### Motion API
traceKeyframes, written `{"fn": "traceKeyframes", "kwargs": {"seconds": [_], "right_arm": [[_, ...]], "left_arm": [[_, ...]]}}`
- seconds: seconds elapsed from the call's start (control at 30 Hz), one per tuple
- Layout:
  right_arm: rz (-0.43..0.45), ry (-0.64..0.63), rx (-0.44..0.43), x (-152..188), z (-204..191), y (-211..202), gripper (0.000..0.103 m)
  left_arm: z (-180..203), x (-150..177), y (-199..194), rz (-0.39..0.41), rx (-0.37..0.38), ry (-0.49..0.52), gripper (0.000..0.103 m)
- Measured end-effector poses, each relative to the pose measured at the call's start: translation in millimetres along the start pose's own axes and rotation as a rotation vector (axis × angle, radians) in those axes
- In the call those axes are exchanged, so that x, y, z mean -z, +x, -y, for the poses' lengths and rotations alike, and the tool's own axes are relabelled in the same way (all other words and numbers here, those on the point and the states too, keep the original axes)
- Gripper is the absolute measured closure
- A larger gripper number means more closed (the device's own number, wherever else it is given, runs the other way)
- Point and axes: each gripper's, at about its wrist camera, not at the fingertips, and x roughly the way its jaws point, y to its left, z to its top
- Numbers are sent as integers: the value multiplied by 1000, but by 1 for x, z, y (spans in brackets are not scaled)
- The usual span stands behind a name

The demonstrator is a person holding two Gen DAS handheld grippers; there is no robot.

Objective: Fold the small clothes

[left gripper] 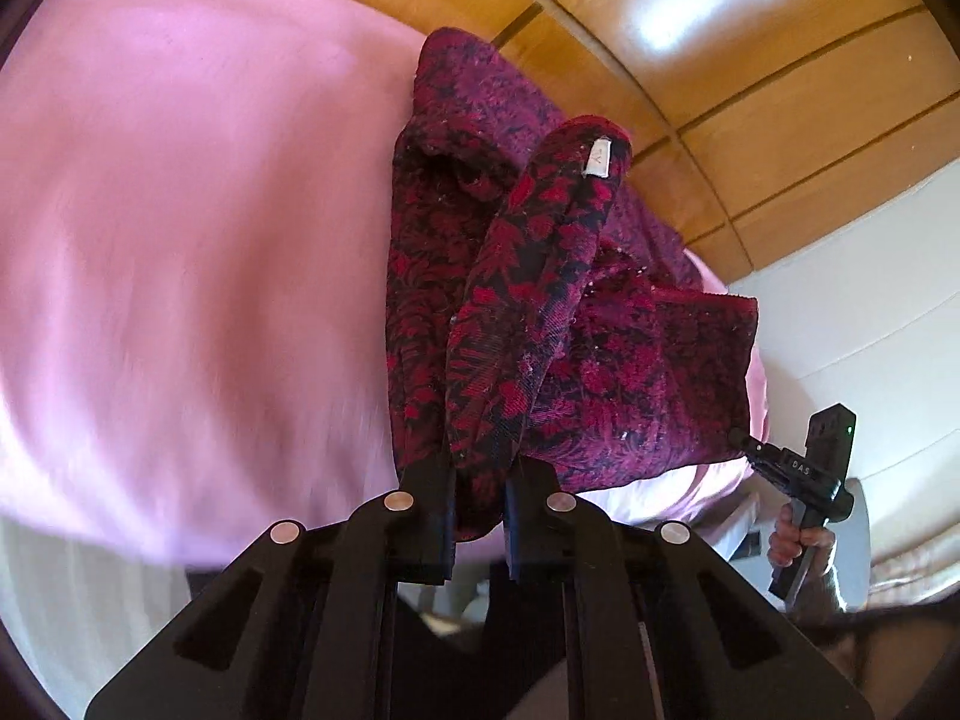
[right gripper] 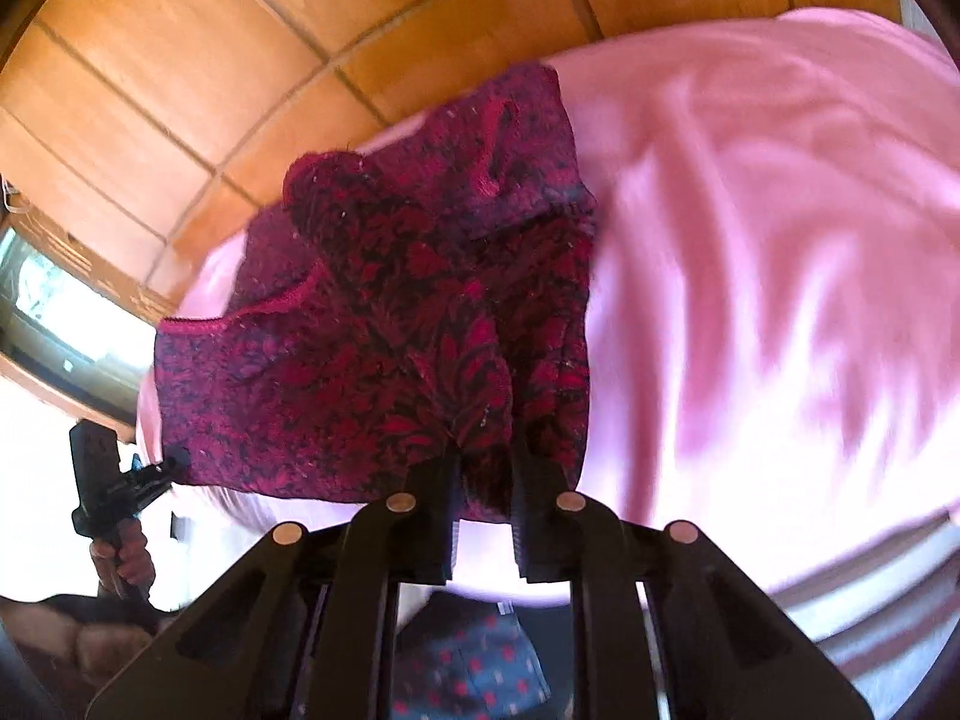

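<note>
A small dark red and black floral knit garment (left gripper: 540, 312) lies partly on the pink bed sheet (left gripper: 180, 240), with a white label (left gripper: 598, 159) showing on a raised fold. My left gripper (left gripper: 480, 480) is shut on one near edge of the garment and lifts it. My right gripper (right gripper: 485, 480) is shut on the other near edge of the garment (right gripper: 390, 330). In the left wrist view the right gripper (left gripper: 744, 441) shows at the garment's right corner. In the right wrist view the left gripper (right gripper: 177, 459) shows at its left corner.
The pink sheet (right gripper: 750, 270) covers the bed. A wooden panelled headboard (left gripper: 690, 30) stands behind it, also in the right wrist view (right gripper: 210, 60). A white wall (left gripper: 870, 300) is at right. A window (right gripper: 54, 312) is at left. A blue patterned cloth (right gripper: 474, 666) lies below the bed's edge.
</note>
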Motion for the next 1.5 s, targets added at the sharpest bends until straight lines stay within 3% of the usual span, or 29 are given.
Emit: {"fn": "traceKeyframes", "kwargs": {"seconds": [0.07,0.1,0.2,0.23,0.37,0.53,0.57,0.6,0.63,0.67,0.73,0.8,0.93,1.07,1.27,1.5], "right_arm": [[-11,-5,21,3,0,1,88],[-6,-18,41,1,-2,1,84],[62,-60,105,-15,-14,1,51],[94,-80,118,-20,-19,-2,48],[212,-216,183,-44,-54,-6,47],[243,-376,225,-56,-84,13,48],[235,-407,249,-58,-90,23,51],[221,-432,273,-59,-95,33,54],[205,-455,291,-59,-97,39,66],[186,-479,307,-58,-97,45,76],[152,-523,345,-56,-98,53,84],[144,-537,343,-52,-96,42,86],[189,-509,248,-51,-99,3,86],[272,-401,166,-79,-92,-25,86],[301,-313,177,-141,-85,7,87],[305,-243,274,-203,-76,57,87]], "left_arm": [[6,0,1,-5,-41,41,88],[11,-4,1,13,-99,68,81],[24,-22,-8,95,-187,145,46],[27,-23,-16,127,-200,167,43],[47,-46,-18,184,-221,277,43],[52,-64,7,139,-213,351,41],[54,-68,14,127,-200,348,41],[52,-72,18,113,-179,342,50],[53,-72,21,100,-165,345,72],[55,-73,25,94,-166,357,80],[60,-68,22,126,-178,391,90],[61,-62,8,156,-161,392,91],[60,-58,-25,220,-115,365,91],[64,-75,-33,277,-102,350,91],[67,-135,-5,318,-159,335,91],[64,-202,36,323,-246,301,92]]}}
